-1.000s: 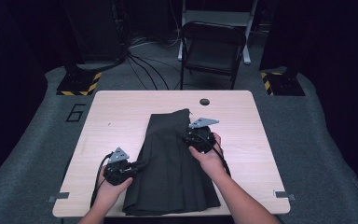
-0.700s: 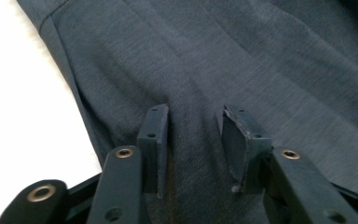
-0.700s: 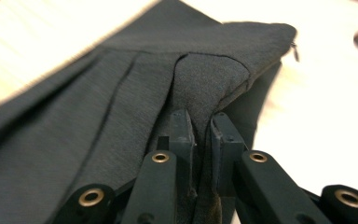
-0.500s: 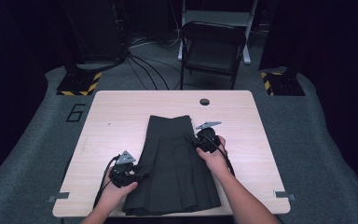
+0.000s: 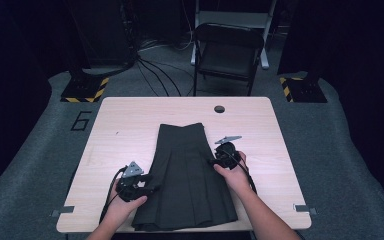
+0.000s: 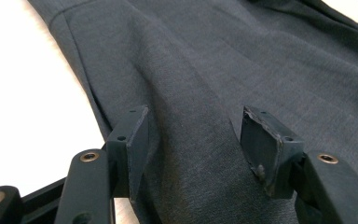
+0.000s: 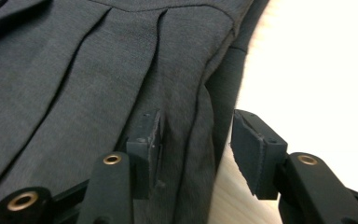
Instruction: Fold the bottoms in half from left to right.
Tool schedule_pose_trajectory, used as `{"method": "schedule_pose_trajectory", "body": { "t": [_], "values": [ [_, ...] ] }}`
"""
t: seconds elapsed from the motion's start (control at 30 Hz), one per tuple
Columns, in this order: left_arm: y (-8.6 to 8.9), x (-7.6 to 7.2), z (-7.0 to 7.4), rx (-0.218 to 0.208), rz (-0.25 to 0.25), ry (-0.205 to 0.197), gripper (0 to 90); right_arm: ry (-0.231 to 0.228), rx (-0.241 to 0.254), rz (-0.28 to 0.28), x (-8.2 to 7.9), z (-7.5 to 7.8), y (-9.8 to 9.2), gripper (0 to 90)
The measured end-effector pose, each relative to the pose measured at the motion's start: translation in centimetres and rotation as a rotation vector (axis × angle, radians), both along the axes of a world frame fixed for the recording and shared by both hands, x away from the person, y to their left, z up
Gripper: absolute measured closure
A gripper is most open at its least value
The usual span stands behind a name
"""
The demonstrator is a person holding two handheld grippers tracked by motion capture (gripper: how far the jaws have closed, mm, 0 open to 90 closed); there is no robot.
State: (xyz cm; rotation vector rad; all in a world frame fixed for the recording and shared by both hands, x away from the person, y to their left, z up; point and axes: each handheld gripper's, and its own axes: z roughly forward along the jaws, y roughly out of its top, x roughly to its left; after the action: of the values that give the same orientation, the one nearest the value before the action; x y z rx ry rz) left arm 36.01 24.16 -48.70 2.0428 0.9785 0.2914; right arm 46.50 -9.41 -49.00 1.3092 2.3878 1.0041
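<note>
A dark grey pleated skirt (image 5: 187, 175) lies flat on the light wooden table (image 5: 125, 125), waistband away from me, hem at the near edge. My left gripper (image 5: 149, 187) rests at the skirt's left edge near the hem. Its jaws have just been opening and stand open astride the cloth (image 6: 200, 84), pads off it. My right gripper (image 5: 215, 161) sits at the skirt's right edge, about halfway up. Its jaws have just been opening too and stand open, with the folded side edge (image 7: 205, 112) loose between the pads. Both of the person's hands hold the grippers low on the table.
A round hole (image 5: 219, 108) pierces the table's far side. Beyond the table stands a dark chair (image 5: 227, 52), with cables on the floor and striped yellow-black bases (image 5: 86, 89) at both sides. Bare wood flanks the skirt left and right.
The right gripper has come down with the skirt's upper right side, which was raised and now lies flat. Both grippers' jaws have opened and let go of the cloth.
</note>
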Motion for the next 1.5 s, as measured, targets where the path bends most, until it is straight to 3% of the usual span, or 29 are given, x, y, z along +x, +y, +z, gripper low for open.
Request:
{"method": "schedule_pose_trajectory", "body": {
  "t": [0.17,0.27,0.43,0.67,0.87,1.0,1.1,1.27,1.5],
  "values": [
    [0.1,0.1,0.1,-0.009,0.007,-0.003,41.4,-0.071,-0.006,0.057,-2.0,1.2,-0.5,54.1],
    [0.1,0.2,-0.1,-0.006,0.018,-0.006,41.1,-0.084,-0.026,0.088,-3.7,1.3,-0.5,56.1],
    [0.3,0.4,-0.6,-0.014,0.025,0.022,41.0,-0.082,-0.073,0.129,-5.6,0.5,-0.6,60.2],
    [0.5,0.9,-1.6,-0.008,0.023,0.069,39.6,-0.037,-0.077,0.124,-6.0,-0.8,-1.2,62.4],
    [0.5,1.1,-2.2,0.016,-0.004,0.096,37.1,-0.036,-0.084,0.132,-6.3,-1.4,-1.2,62.6],
    [0.2,0.8,-2.0,0.019,-0.016,0.088,37.1,-0.026,-0.080,0.129,-6.4,-1.5,-1.2,62.3],
    [-0.1,0.6,-1.7,0.033,-0.032,0.058,37.4,-0.032,-0.068,0.123,-6.4,-1.6,-1.2,60.6],
    [-0.8,0.1,-0.9,0.006,-0.052,0.005,38.2,-0.028,-0.064,0.120,-6.5,-1.6,-1.2,58.5],
    [-1.8,-0.3,-1.0,-0.010,-0.106,0.040,39.7,-0.028,-0.071,0.133,-6.5,-1.6,-1.2,57.5]
  ]
}}
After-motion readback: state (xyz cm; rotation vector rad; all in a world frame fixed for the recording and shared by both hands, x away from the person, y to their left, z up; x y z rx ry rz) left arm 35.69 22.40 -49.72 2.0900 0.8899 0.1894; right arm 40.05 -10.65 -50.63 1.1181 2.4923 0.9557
